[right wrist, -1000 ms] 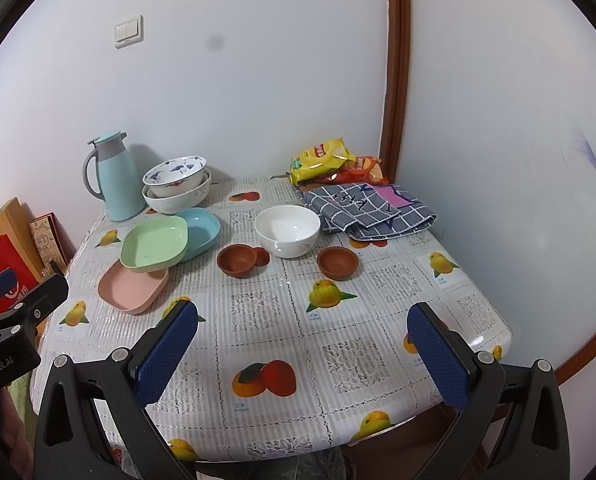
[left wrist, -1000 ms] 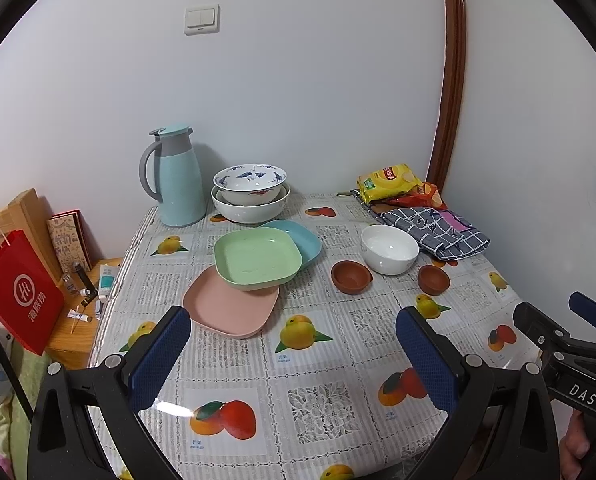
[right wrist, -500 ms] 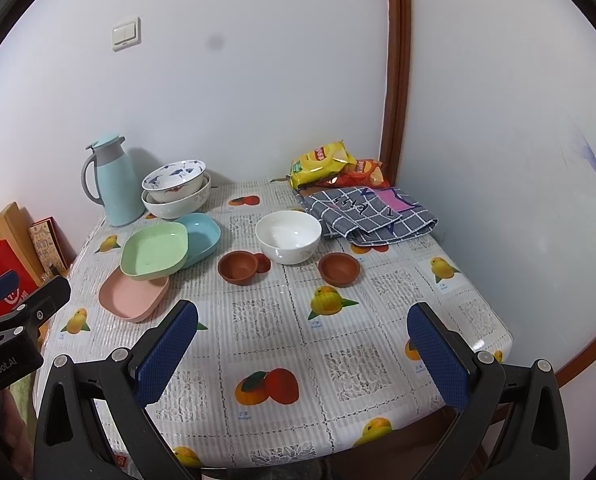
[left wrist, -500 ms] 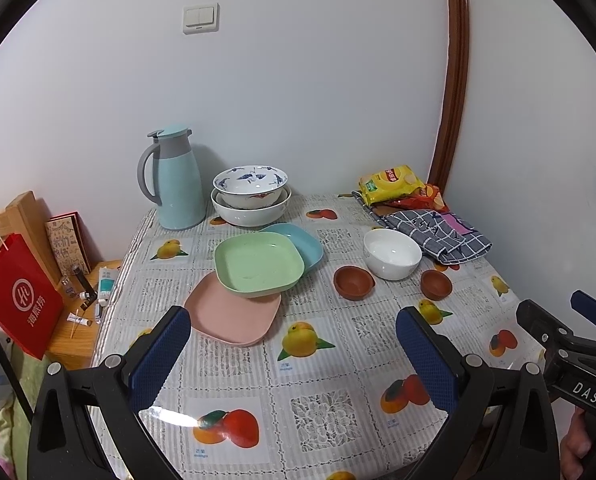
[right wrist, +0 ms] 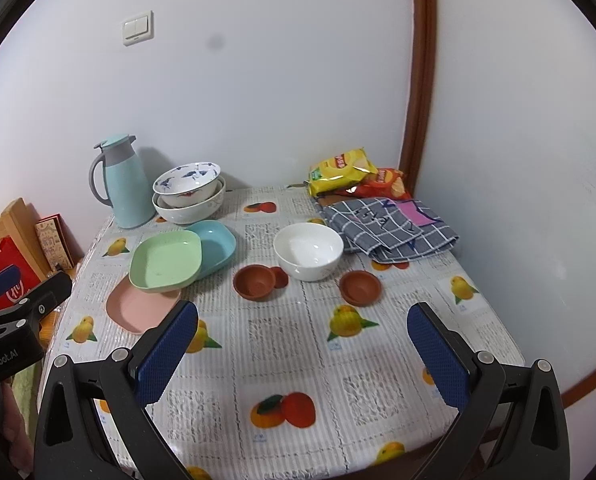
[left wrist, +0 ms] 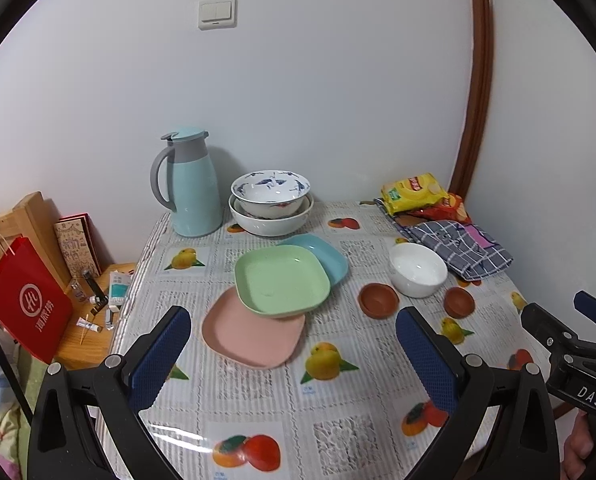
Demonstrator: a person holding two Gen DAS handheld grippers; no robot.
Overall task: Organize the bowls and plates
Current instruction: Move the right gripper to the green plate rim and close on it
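Both cameras have drawn a little nearer to the dishes since a second ago, and nothing on the tabletop (left wrist: pixel 258 384) has shifted. From the left wrist view, the left gripper (left wrist: pixel 294 354) hangs above the near edge with its fingers (left wrist: pixel 158 356) spread wide and empty. Toward 12 o'clock lies the green plate (left wrist: pixel 282 280), overlapping the pink plate (left wrist: pixel 250 336) at its 7 o'clock side and the blue plate (left wrist: pixel 322 256) at its 1 o'clock side. Beyond them a patterned bowl (left wrist: pixel 270 190) sits nested in a larger white bowl (left wrist: pixel 270 220), just beside a teal jug (left wrist: pixel 192 188). At 1 o'clock a plain white bowl (left wrist: pixel 417 274) stands between two small brown dishes (left wrist: pixel 378 300) (left wrist: pixel 459 302). The right gripper (left wrist: pixel 570 340) shows at the 3 o'clock edge. From the right wrist view, the right gripper (right wrist: pixel 304 350) also has its fingers (right wrist: pixel 166 354) set wide, holding nothing, over the near half of the tabletop (right wrist: pixel 298 360). The plate stack (right wrist: pixel 166 260) lies at 10 o'clock, the white bowl (right wrist: pixel 308 250) at 12 o'clock, with a brown dish (right wrist: pixel 255 282) to one side and another (right wrist: pixel 360 288) to the other. A checked cloth (right wrist: pixel 386 230) and snack bags (right wrist: pixel 344 170) lie at 1 o'clock by the wall. The left gripper (right wrist: pixel 14 304) enters at 9 o'clock.
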